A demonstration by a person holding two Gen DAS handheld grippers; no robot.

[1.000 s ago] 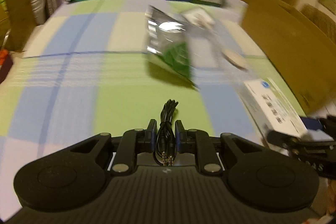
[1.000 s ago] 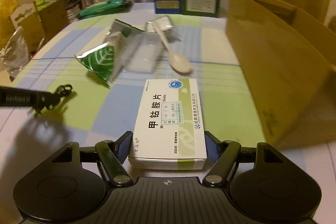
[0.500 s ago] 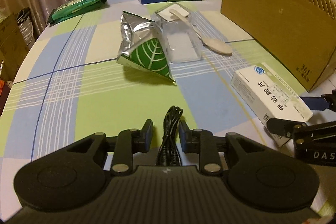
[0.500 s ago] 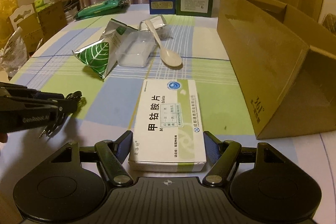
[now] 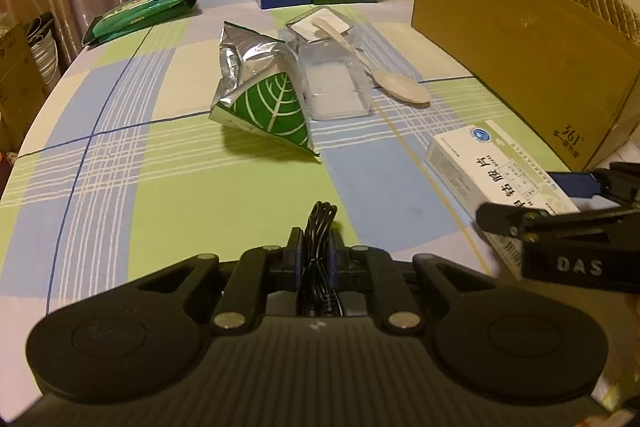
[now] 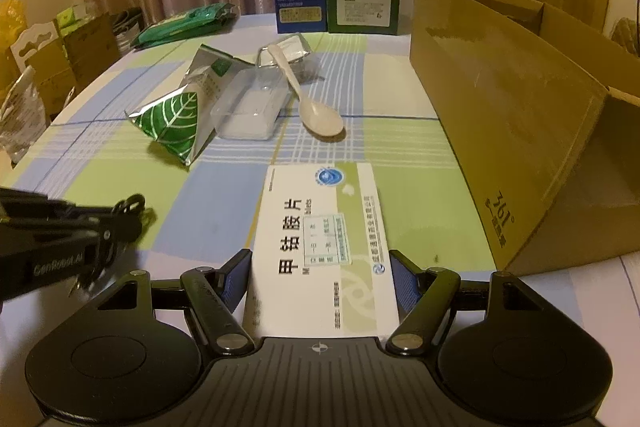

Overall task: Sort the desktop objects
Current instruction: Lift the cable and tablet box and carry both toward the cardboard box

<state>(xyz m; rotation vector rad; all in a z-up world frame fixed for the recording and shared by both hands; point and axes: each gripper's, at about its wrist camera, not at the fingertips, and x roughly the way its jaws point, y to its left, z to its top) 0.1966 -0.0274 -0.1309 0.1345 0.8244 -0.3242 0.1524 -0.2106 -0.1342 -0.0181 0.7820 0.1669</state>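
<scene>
Clenched tight in the left wrist view, our left gripper (image 5: 314,247) is squeezing a coiled black cable (image 5: 319,227) between its jaws, just above the checked tabletop (image 5: 140,195). Ahead we are seeing a foil leaf-print packet (image 5: 264,99) touching a clear plastic tray (image 5: 332,79), a pale spoon (image 5: 384,75) leaning on that tray, and a cardboard box (image 5: 520,59) at the right.

From the right wrist view, our right gripper (image 6: 320,271) is straddling a white medicine box (image 6: 320,243) lying on the tabletop; we cannot tell whether its jaws are pressing it.
</scene>
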